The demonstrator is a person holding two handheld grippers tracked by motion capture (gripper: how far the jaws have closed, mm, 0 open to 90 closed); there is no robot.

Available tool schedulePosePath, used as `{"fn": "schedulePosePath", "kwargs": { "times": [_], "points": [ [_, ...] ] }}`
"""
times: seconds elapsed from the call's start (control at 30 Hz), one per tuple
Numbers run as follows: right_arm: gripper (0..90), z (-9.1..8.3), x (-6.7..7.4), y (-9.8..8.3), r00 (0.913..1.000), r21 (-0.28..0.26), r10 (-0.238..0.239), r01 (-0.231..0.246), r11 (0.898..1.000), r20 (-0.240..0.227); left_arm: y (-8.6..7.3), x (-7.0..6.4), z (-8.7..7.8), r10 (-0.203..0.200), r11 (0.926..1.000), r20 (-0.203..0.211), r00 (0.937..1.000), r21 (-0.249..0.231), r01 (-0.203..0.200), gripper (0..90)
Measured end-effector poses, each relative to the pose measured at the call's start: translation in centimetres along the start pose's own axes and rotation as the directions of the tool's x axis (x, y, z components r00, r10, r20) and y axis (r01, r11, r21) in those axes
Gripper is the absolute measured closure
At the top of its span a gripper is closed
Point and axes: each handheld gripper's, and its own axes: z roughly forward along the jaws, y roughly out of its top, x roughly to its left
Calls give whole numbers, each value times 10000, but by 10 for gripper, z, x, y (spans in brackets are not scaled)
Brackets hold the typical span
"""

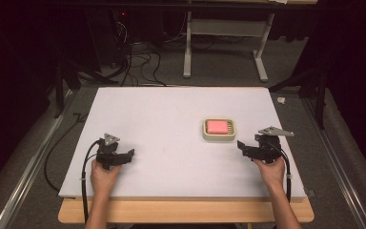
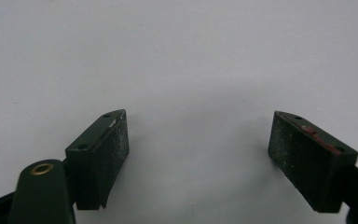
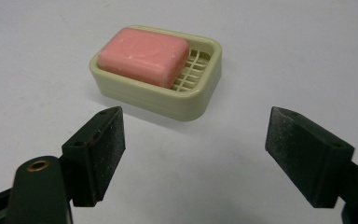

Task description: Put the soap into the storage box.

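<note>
A pink soap bar (image 1: 218, 126) (image 3: 143, 55) lies in a cream soap dish (image 1: 206, 134) (image 3: 200, 98) right of the table's middle. In the dish the bar rests toward one end, leaving the slatted grid (image 3: 192, 71) bare at the other. My right gripper (image 1: 242, 146) (image 3: 193, 156) is held low just right of the dish, open, with nothing between its jaws. My left gripper (image 1: 129, 155) (image 2: 198, 158) is at the front left, open over bare white surface, far from the dish.
The white table top (image 1: 171, 114) sits on a wooden board (image 1: 186, 212). Beyond the far edge are a grey desk frame (image 1: 225, 43) and cables (image 1: 140, 59) on the floor. Metal rails (image 1: 26, 176) run along both sides.
</note>
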Motion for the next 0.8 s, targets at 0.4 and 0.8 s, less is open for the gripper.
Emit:
{"fn": "schedulePosePath", "kwargs": {
  "times": [0.4, 0.8],
  "points": [
    [212, 10, -1, -12, 10000, 278, 41, -40, 9996, -40, 0, 0, 0, 1, 10000, -1, 10000, 4, -1, 207],
    [213, 19, 0, -21, 9999, 571, -32, 24, 9984, 136, 0, 0, 0, 1, 10000, -1, 10000, 2, -1, 207]
  ]
}}
